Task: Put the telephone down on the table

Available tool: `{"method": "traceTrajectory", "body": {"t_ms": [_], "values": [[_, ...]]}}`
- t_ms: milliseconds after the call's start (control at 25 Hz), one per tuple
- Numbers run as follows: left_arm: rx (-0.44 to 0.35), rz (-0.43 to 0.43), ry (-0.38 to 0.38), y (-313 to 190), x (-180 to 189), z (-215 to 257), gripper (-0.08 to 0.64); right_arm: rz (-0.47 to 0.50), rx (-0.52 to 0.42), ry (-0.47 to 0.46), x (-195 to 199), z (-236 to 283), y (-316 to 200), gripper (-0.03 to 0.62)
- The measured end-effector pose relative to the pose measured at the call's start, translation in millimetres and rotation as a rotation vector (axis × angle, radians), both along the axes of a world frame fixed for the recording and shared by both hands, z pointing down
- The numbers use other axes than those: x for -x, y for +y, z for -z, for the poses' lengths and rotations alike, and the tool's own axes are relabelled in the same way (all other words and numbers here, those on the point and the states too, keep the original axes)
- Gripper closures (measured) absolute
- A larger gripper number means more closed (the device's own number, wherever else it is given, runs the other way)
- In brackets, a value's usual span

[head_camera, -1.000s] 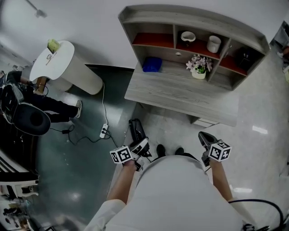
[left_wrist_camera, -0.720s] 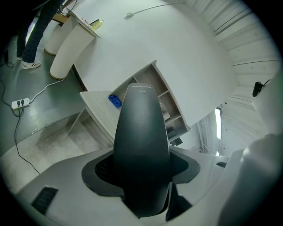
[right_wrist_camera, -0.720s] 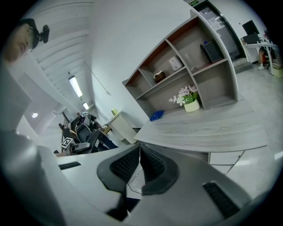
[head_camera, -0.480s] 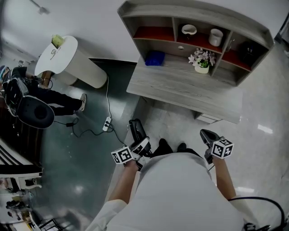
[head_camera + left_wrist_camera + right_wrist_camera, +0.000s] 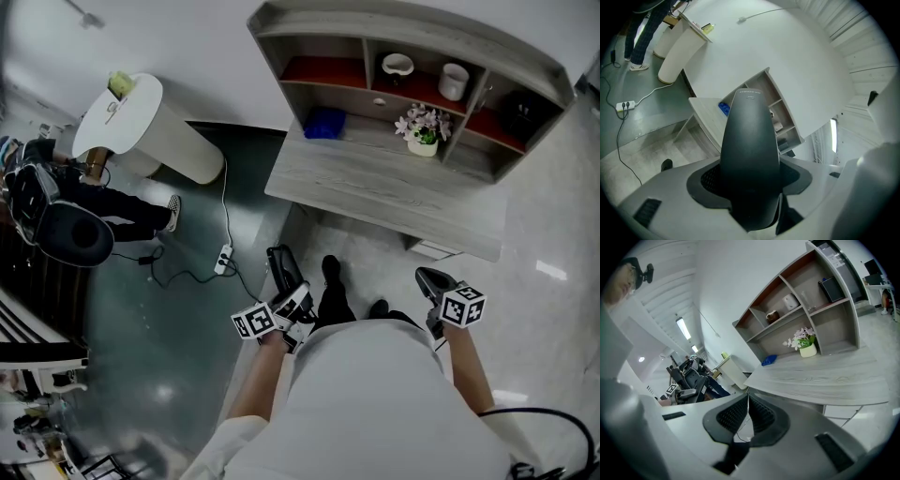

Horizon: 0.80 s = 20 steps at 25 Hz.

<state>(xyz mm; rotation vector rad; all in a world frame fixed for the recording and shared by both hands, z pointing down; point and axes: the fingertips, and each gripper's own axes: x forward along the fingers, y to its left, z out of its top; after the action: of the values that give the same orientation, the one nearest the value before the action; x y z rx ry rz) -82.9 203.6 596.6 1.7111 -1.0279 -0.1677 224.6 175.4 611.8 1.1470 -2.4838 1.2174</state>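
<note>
The telephone (image 5: 750,154) is a long black handset, and my left gripper (image 5: 750,176) is shut on it, pads pressing both its sides. In the head view the telephone (image 5: 281,269) sticks forward out of the left gripper (image 5: 291,302), low beside the person's left hip and short of the grey wooden table (image 5: 375,192). My right gripper (image 5: 429,281) hangs by the right hip, in front of the table's near edge. In the right gripper view its jaws (image 5: 747,412) are shut with nothing between them.
On the table stands a shelf unit (image 5: 412,37) with two cups, a flower pot (image 5: 422,145) and a blue object (image 5: 324,123). A white round stand (image 5: 155,131), a floor power strip (image 5: 223,259) with cable, and a seated person (image 5: 56,211) are at left.
The view has crept closer to the table. The person's left foot has stepped forward. Both grippers keep their places and the handset stays in the left one.
</note>
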Motion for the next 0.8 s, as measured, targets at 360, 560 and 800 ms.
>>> {"method": "traceTrajectory", "body": {"t_ms": [360, 560, 800], "values": [[-0.01, -0.044, -0.029, -57, 31, -3, 0.262, -0.047, -0.002, 0.021, 24, 2, -46, 0.572], [-0.006, -0.07, -0.043, -93, 46, -5, 0.262, -0.062, 0.0, 0.026, 42, 5, -77, 0.572], [-0.002, -0.107, -0.025, -134, 64, -6, 0.262, -0.089, 0.012, 0.036, 63, 4, -110, 0.572]]}}
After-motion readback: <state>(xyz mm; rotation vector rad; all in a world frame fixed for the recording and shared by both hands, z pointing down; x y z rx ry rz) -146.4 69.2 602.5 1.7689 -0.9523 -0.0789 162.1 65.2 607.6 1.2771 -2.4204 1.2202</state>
